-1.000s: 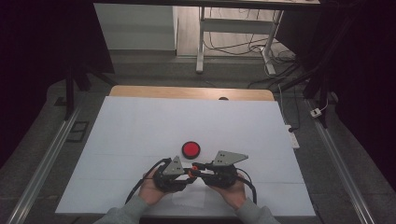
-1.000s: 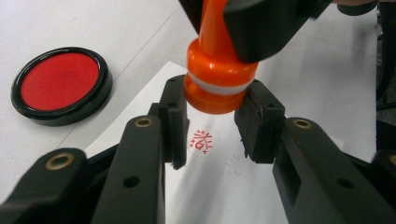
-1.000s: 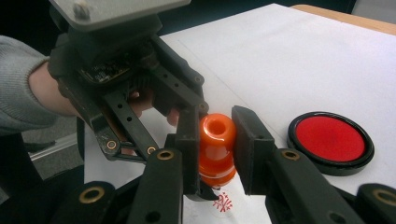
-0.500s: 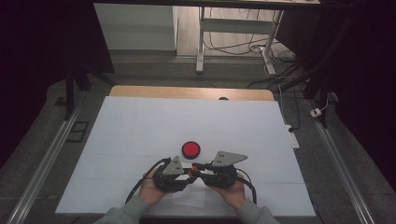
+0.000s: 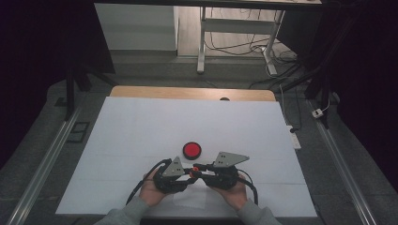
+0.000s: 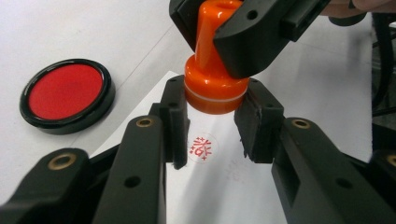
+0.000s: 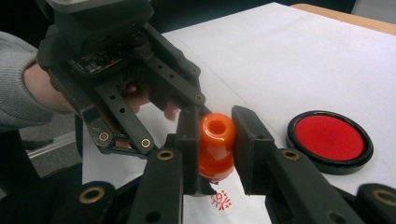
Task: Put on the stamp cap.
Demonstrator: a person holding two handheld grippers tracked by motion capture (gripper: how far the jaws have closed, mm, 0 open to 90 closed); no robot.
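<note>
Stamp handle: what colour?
Orange, with a thin white band near the base of the stamp; clearest in the left gripper view.

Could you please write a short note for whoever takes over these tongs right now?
Right tongs: shut on the orange stamp, gripped by its handle.
Left tongs: shut on the stamp's wider base.
The stamp sits just above the small paper slip, beside a finished red imprint.
The red ink pad lies uncovered on the white table, beyond the tongs.
Done: one imprint on the slip.
Left: probably set the stamp down or stamp again; I cannot tell which.
</note>
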